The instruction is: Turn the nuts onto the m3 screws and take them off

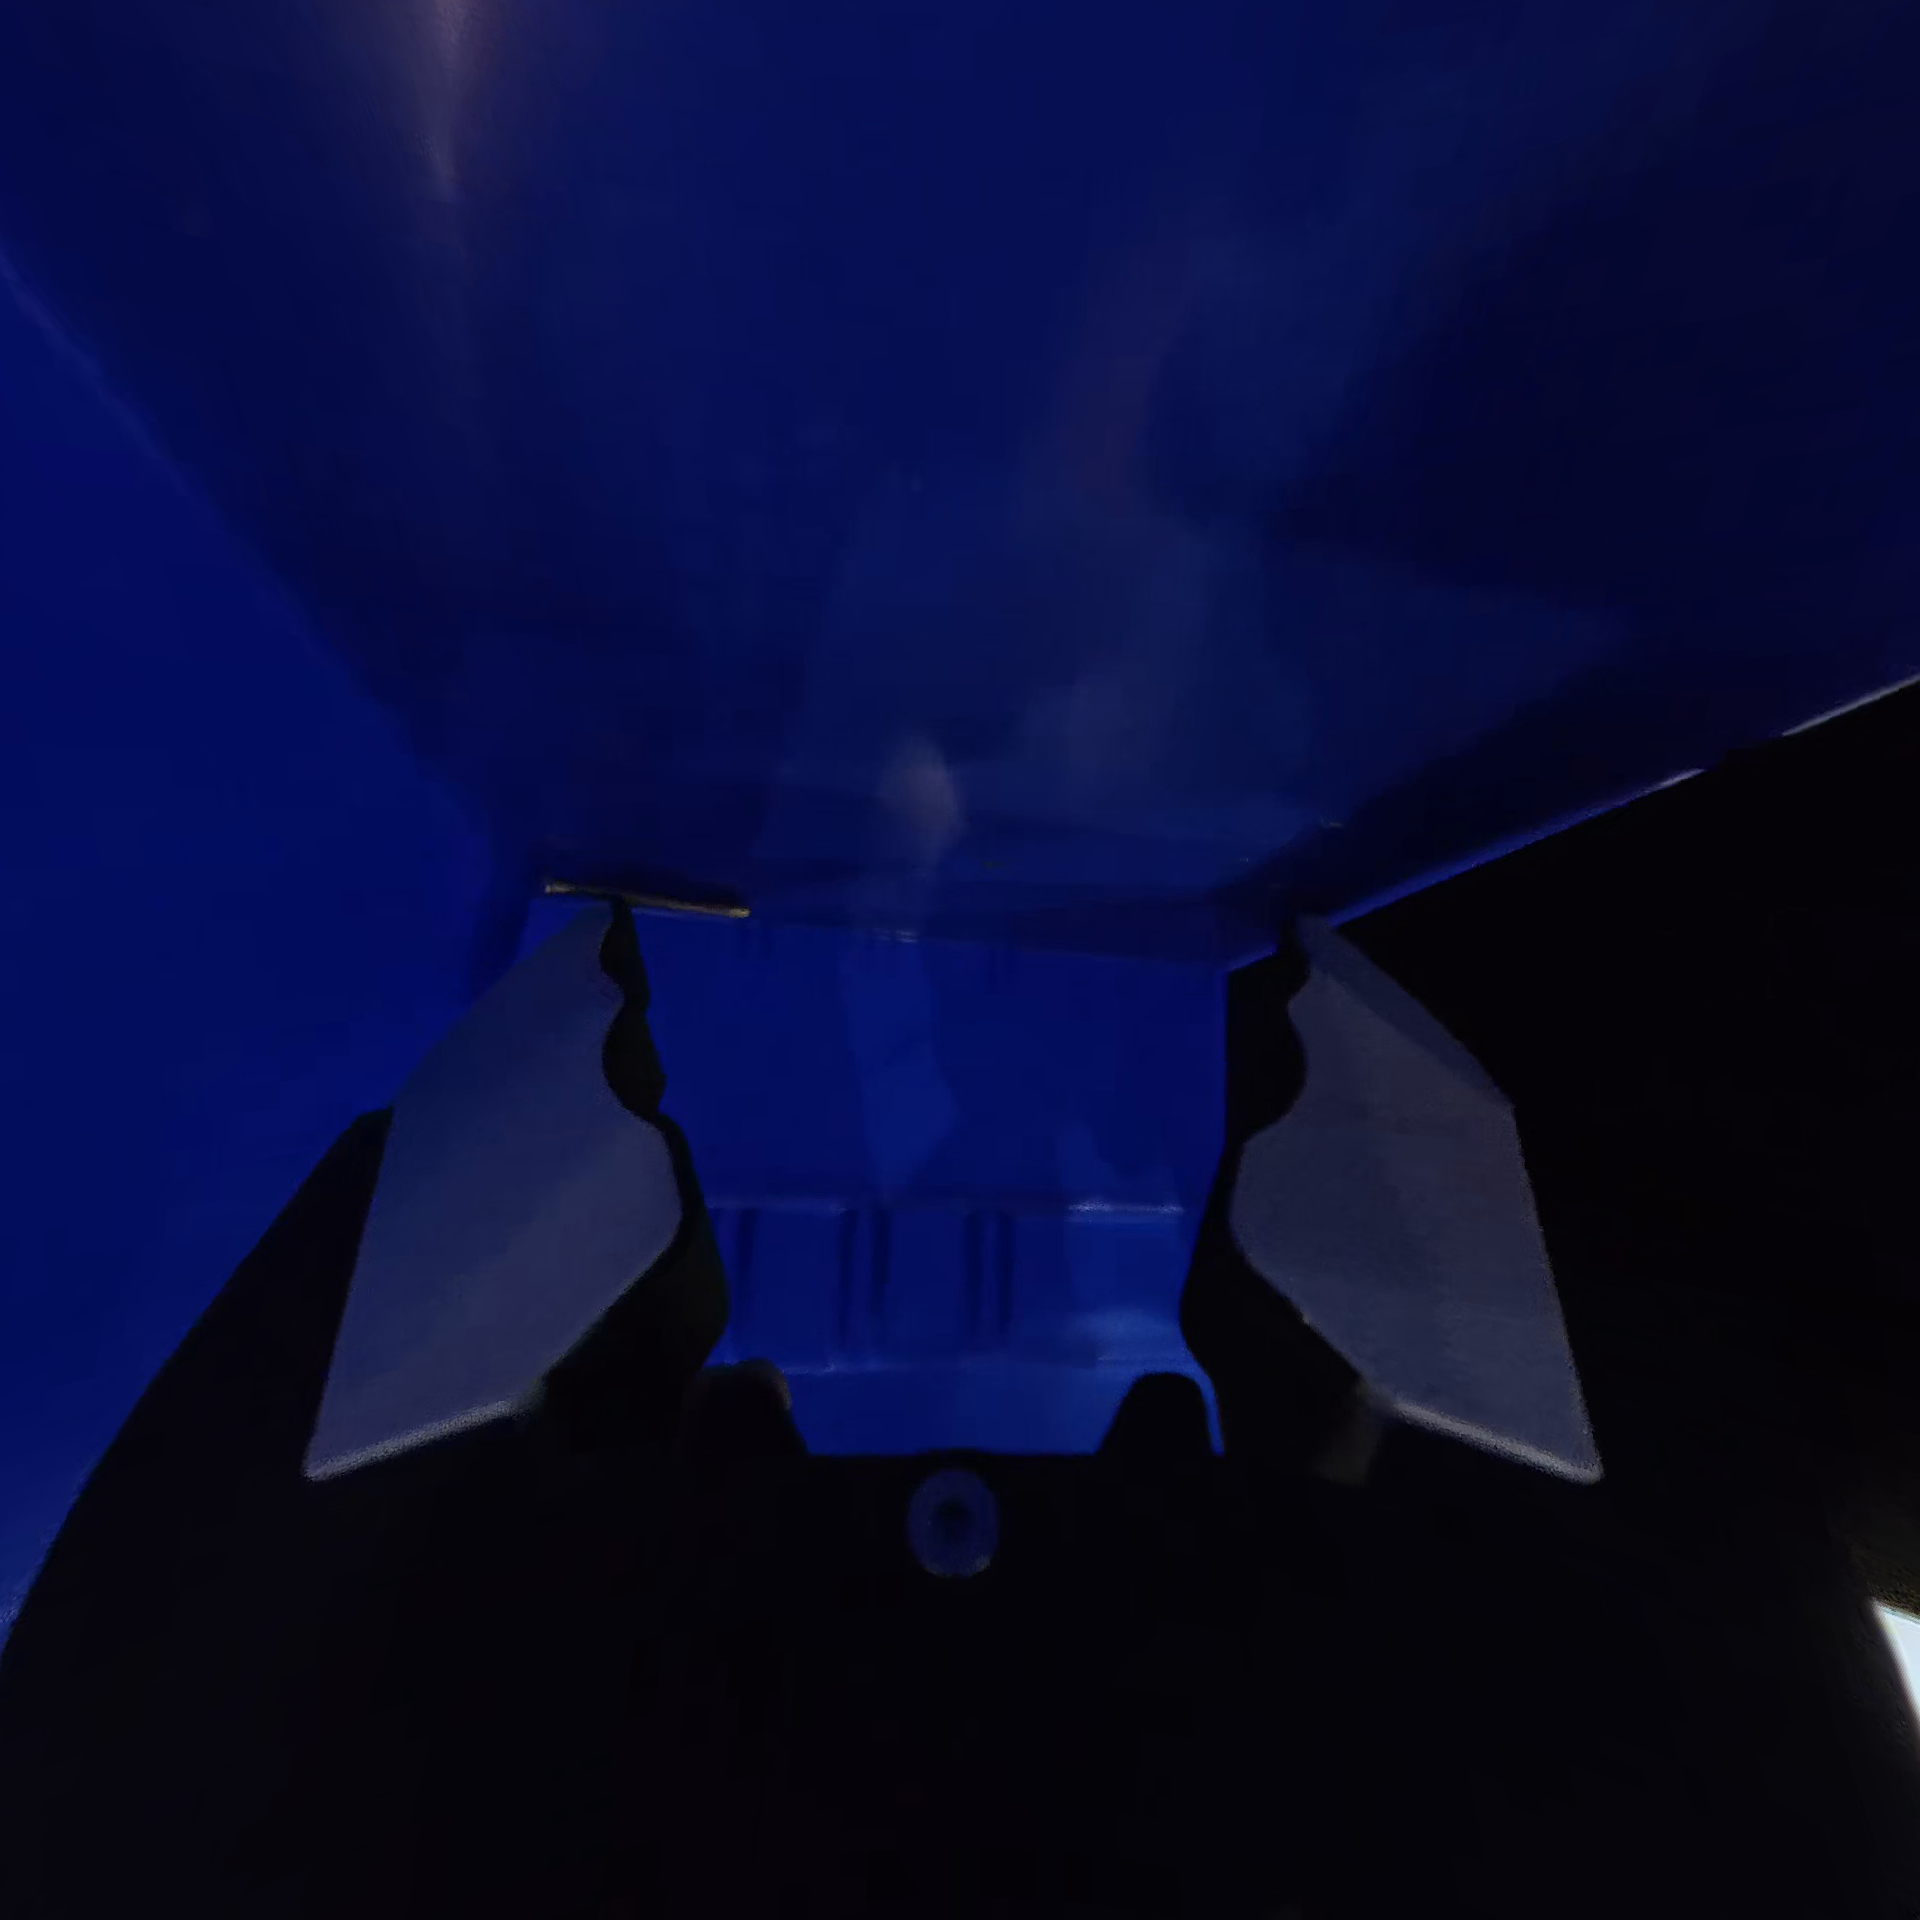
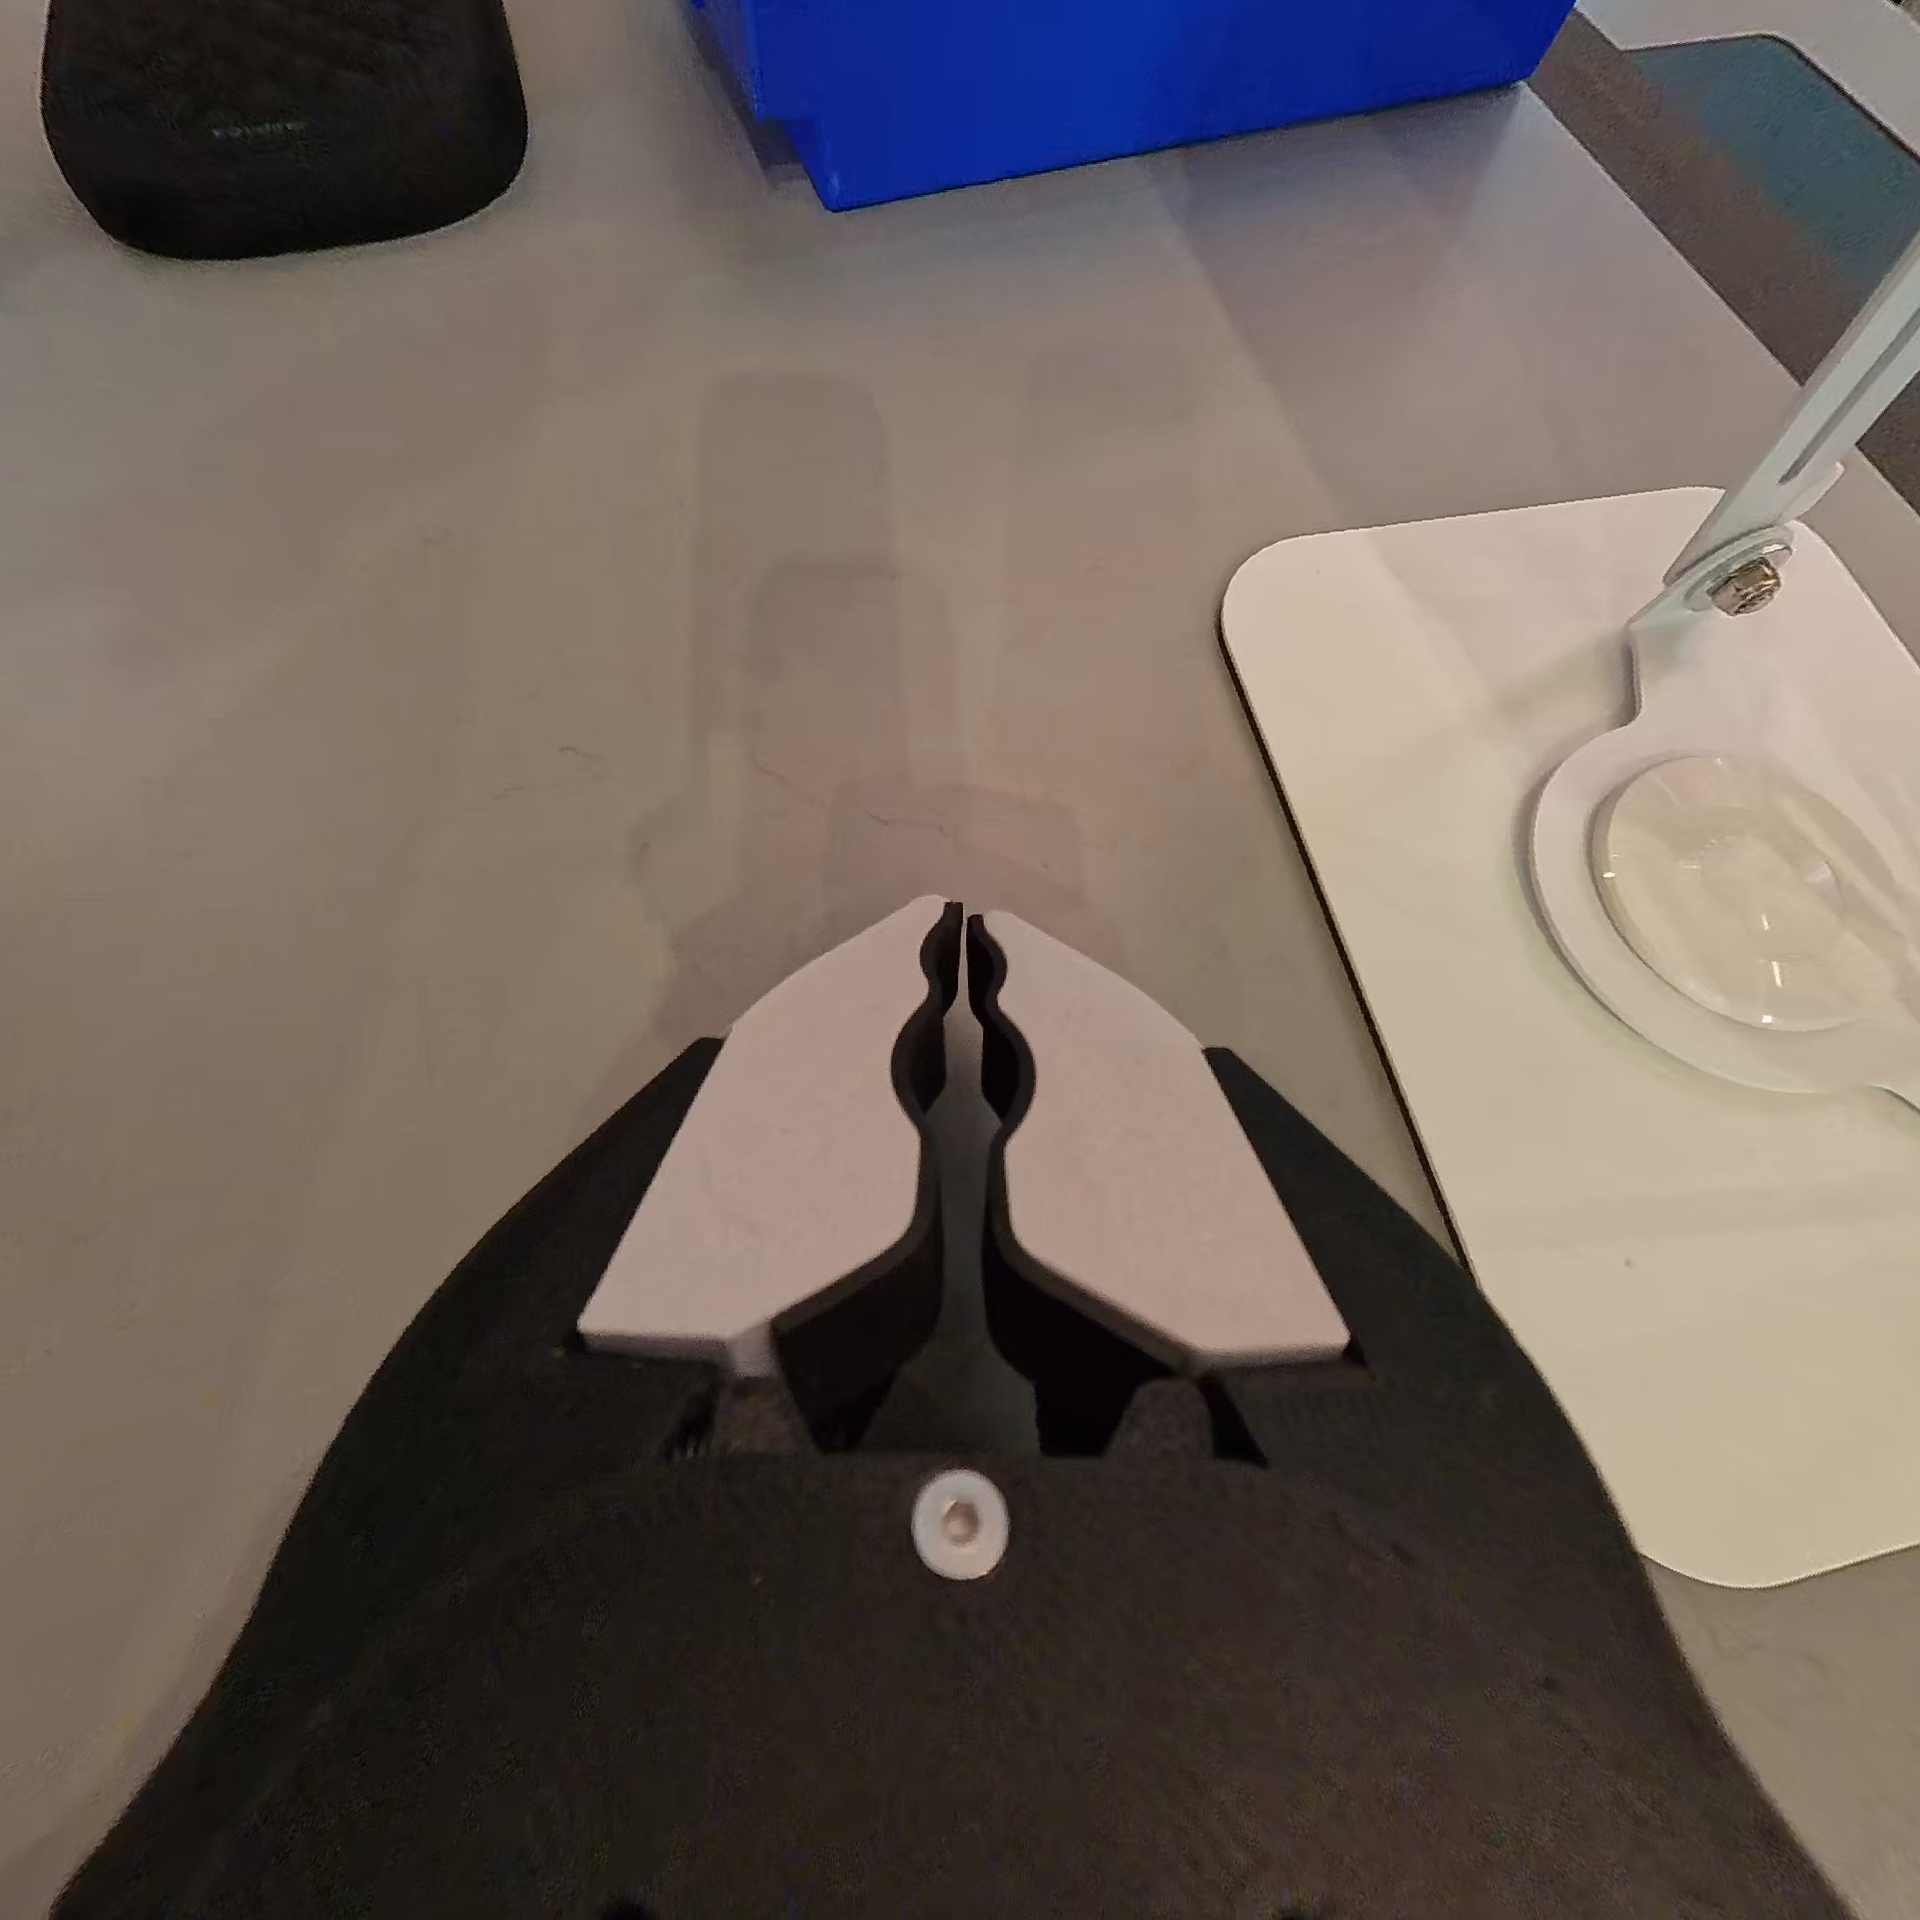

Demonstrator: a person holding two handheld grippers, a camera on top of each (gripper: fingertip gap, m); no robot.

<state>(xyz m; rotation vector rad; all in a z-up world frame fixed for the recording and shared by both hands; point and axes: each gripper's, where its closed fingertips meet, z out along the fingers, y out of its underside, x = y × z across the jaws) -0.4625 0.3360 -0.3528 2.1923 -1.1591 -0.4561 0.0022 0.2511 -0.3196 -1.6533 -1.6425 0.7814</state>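
Note:
My left gripper [image 1: 961,923] is inside a dark blue plastic bin [image 1: 935,416], close to its wall. Its jaws stand wide apart, and only the blue bin wall shows between the fingers [image 1: 520,1195]. A thin yellowish sliver [image 1: 644,902] lies along an edge of the bin just past the left fingertip. My right gripper [image 2: 956,914] is shut, pads together with nothing between them, low over a bare grey table [image 2: 416,675].
In the right wrist view the blue bin [image 2: 1122,94] stands at the far edge and a black fabric case [image 2: 281,114] lies at the far left. A white base plate [image 2: 1455,935] on the right carries a magnifier lens [image 2: 1756,894] on a metal arm [image 2: 1808,416]. The grippers' ends are close to 45 cm from one another.

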